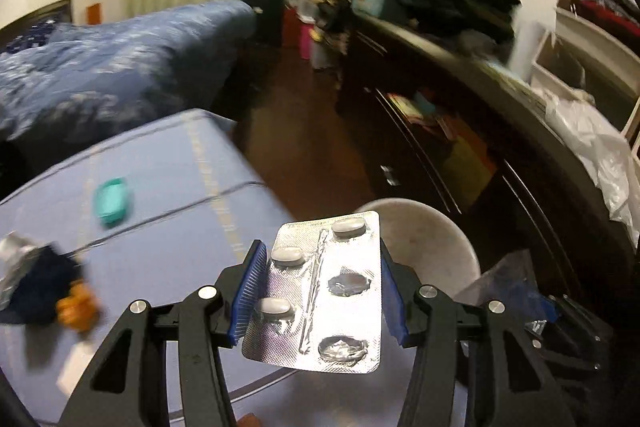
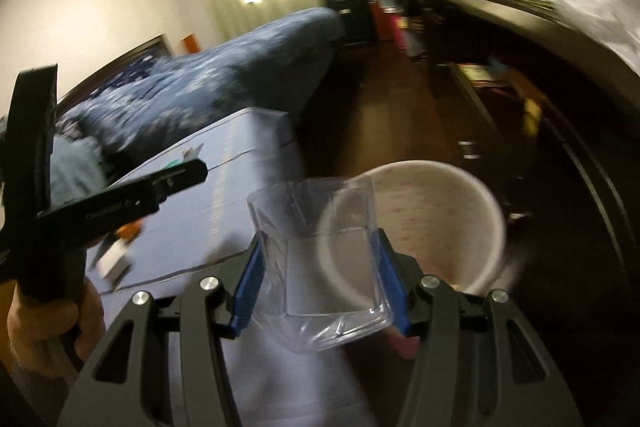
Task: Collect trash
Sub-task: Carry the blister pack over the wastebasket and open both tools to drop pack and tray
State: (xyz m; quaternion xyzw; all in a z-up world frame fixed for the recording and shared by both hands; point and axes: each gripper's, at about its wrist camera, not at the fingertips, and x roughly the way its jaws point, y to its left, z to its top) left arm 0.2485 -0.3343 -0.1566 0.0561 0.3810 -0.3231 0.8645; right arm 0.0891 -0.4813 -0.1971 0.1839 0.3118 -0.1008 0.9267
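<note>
My left gripper (image 1: 322, 291) is shut on a silver pill blister pack (image 1: 320, 295), gripped by its two long edges and held over the table's right edge, just short of the white bin (image 1: 436, 239). My right gripper (image 2: 320, 287) is shut on a clear plastic wrapper (image 2: 320, 267) and holds it at the near rim of the white bin (image 2: 436, 219). The left gripper's black body (image 2: 80, 211) shows at the left of the right wrist view. The right gripper with its wrapper (image 1: 532, 303) shows low right in the left wrist view.
A blue tablecloth covers the table (image 1: 168, 195). On it lie a teal case (image 1: 112, 201), a crumpled silver and dark wrapper with an orange piece (image 1: 44, 283) and a white slip (image 2: 114, 261). A bed with a blue quilt (image 1: 100, 63) stands behind. A dark cluttered dresser (image 1: 460, 131) runs along the right.
</note>
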